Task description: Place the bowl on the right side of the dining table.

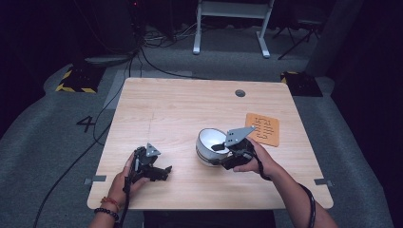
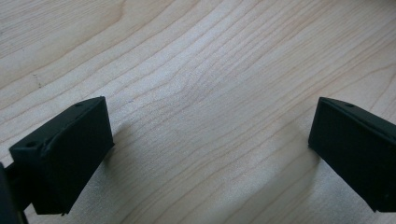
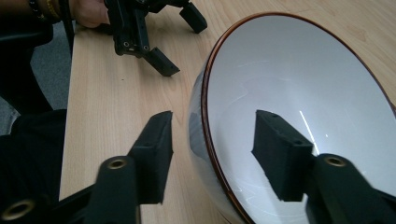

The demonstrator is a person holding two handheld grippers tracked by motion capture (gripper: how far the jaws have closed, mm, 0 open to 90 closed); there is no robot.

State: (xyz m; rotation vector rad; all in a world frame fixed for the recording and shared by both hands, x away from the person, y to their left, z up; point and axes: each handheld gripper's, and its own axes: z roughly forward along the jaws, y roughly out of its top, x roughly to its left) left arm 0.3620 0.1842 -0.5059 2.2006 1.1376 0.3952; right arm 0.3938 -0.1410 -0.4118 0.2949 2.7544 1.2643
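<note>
1. Bowl (image 1: 209, 142), white with a brown rim, sits on the wooden table (image 1: 180, 109) right of centre, near the person's edge
2. Right claw (image 1: 219, 154) straddles the bowl's near rim: one jaw inside the white basin, the other outside the wall, a gap visible on both sides in the right gripper view, so nothing is clamped
3. Left claw (image 1: 161, 172) rests low over bare wood well left of the bowl, jaws spread wide and empty
4. Orange mat (image 1: 263, 129) lies just beyond the bowl to the right
</note>
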